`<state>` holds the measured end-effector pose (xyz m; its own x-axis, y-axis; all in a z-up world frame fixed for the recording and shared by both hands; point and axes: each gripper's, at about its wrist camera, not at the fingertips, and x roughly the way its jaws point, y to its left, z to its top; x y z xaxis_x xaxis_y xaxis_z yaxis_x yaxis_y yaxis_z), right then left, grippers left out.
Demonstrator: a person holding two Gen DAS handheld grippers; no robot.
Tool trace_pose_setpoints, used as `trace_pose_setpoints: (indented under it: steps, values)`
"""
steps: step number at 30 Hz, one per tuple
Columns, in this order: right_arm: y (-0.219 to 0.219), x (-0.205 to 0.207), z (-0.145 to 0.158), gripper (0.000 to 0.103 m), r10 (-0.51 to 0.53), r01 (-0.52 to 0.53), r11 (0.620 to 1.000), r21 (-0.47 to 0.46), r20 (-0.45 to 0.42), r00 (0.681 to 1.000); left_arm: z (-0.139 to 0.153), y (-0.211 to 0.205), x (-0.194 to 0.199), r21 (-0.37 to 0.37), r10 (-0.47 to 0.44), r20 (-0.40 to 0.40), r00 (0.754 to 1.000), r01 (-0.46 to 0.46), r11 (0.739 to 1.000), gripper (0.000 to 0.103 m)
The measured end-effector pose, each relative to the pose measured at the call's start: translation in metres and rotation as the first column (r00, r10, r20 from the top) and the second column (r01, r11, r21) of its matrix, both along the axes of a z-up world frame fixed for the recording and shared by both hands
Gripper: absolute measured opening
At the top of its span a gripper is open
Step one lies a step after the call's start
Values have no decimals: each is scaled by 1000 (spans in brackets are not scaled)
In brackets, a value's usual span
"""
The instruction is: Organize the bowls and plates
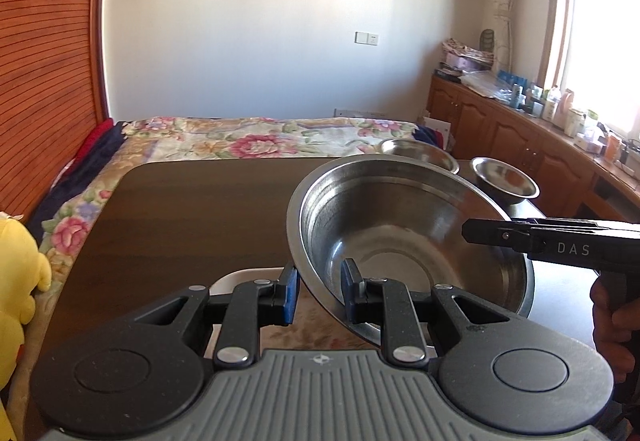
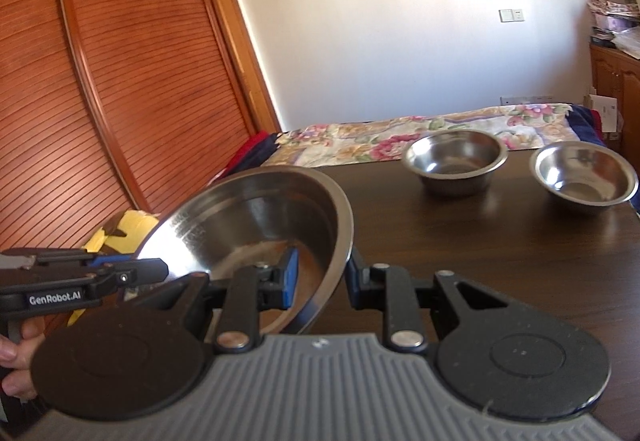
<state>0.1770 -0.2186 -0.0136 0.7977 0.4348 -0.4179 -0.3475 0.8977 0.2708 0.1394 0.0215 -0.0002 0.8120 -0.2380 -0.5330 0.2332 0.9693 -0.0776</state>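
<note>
1. Gripping the near rim of a large, shallow, round stainless-steel basin (image 1: 404, 237), the left claw (image 1: 319, 291) has its blue pads (image 1: 291, 295) clenched on the metal edge, one pad outside the wall and one inside.
2. The right claw (image 2: 318, 279) is clamped on the opposite rim of the same basin (image 2: 256, 225), one blue pad (image 2: 291, 277) pressed inside the wall and the other finger outside.
3. The basin hangs tilted between the two claws, above the dark brown wooden bench (image 1: 192, 217), and does not appear to rest on it.
4. In the left wrist view the right claw's black body (image 1: 552, 237) reaches in from the right, with part of a person's hand (image 1: 612, 321) below it.
5. In the right wrist view the left claw's black body (image 2: 80, 281) enters from the left, held by a hand (image 2: 16, 361).
6. Two smaller steel bowls stand upright on the far part of the bench: a straight-walled one (image 2: 454, 161) and, to its right and apart from it, a rounder one (image 2: 586, 177).
7. Beyond the bench lies a bed with a floral cover (image 1: 256, 141); a yellow plush toy (image 1: 18, 281) sits at the bench's left edge.
</note>
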Motion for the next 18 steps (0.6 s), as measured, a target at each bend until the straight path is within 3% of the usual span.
trace_pose_setpoints:
  steps: [18]
  values:
    - [41, -6, 3, 27, 73, -73, 996, -48, -5, 997, -6, 35, -16, 12, 53, -13, 998, -53, 999, 26]
